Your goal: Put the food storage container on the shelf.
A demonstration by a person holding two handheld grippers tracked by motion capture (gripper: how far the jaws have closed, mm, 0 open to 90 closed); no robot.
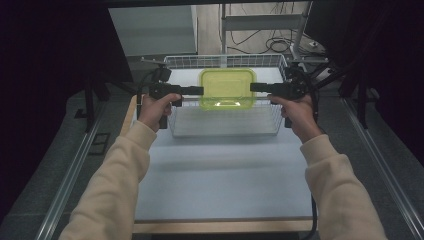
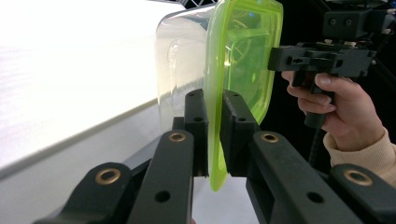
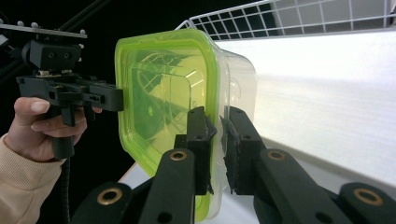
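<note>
A pale tabletop [image 1: 220,175] with a wooden front edge carries a white wire basket [image 1: 225,122] at its far end; the near stretch of the surface lies bare

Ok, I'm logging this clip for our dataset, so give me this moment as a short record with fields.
object: clear container with a green lid
location: held above the wire basket
left gripper: shut on the lid's left rim
right gripper: shut on the lid's right rim
lid state: on the container
surface: white table
hands: both gripping the gripper handles
</note>
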